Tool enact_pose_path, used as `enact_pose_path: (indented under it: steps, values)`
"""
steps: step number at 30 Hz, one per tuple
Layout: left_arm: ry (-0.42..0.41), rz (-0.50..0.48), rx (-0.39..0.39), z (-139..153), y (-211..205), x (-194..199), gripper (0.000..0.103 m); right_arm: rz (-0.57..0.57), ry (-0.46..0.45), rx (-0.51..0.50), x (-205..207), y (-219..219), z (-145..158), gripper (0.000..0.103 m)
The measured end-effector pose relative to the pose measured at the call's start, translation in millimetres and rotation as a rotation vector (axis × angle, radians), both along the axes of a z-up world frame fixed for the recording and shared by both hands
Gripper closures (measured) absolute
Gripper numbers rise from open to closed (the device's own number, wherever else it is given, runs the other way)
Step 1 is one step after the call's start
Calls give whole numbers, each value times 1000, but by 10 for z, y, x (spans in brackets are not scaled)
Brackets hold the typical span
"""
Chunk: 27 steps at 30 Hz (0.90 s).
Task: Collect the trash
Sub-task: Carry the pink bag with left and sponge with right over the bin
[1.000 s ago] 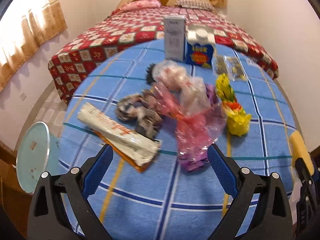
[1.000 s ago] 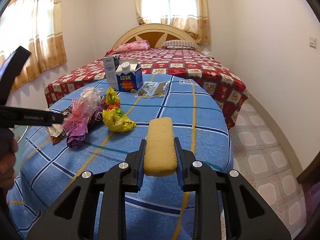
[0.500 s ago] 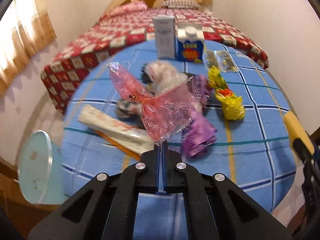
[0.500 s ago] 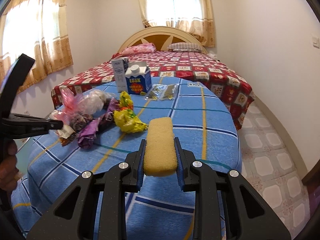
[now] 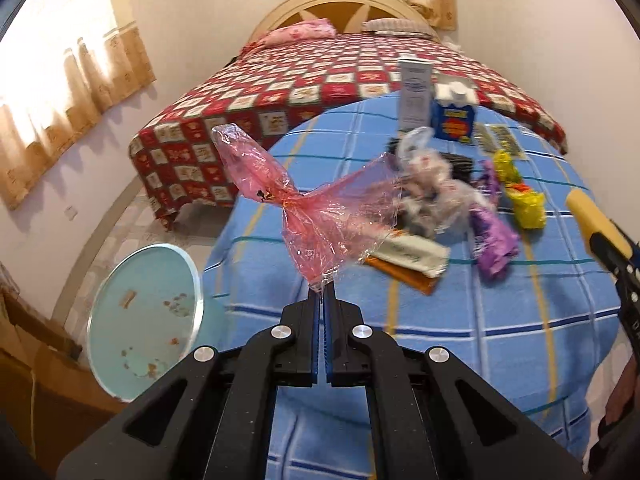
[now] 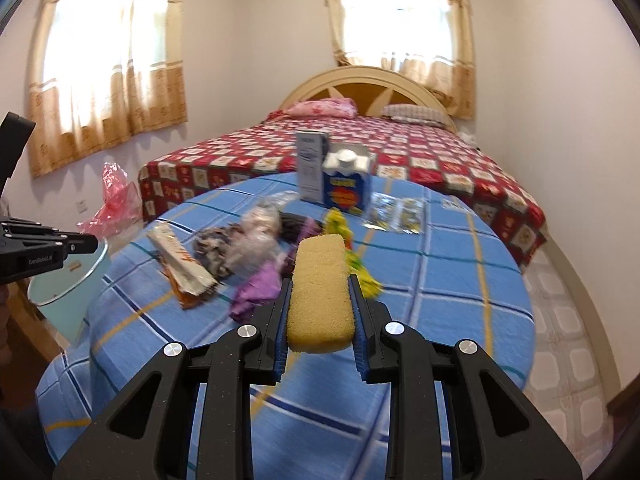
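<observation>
- Left wrist: left gripper (image 5: 322, 300) clamped on pink plastic wrap (image 5: 320, 212), lifted off blue checked tablecloth (image 5: 460, 320); bin (image 5: 144, 316) at 8 o'clock, bed (image 5: 340, 64) behind.
- Right wrist only: right gripper (image 6: 319, 312) squeezing yellow sponge (image 6: 320, 292); two curtained windows (image 6: 396, 12).

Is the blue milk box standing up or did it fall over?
Standing up. The blue milk box sits upright on the table, its white cap on top, beside the taller white carton.

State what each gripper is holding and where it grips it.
Left gripper: shut on the pink plastic wrap, pinching its bottom edge. Right gripper: shut on the yellow sponge, clamping its long sides near the near end.
</observation>
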<state>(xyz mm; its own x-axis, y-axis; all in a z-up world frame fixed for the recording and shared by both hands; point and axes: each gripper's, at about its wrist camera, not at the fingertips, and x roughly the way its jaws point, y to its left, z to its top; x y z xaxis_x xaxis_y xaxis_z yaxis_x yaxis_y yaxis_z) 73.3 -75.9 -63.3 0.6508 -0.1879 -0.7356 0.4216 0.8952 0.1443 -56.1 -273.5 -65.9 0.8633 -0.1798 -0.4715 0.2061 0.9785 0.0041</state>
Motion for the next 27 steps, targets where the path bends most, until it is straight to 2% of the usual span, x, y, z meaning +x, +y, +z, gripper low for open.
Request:
enact_pose_path:
  steps: [15, 27]
  values:
    - [26, 171, 44, -191, 833, 274, 102, 181, 5, -61, 797, 702, 80, 76]
    - [35, 271, 60, -256, 1393, 418, 102, 289, 27, -105, 1249, 1233, 88, 76]
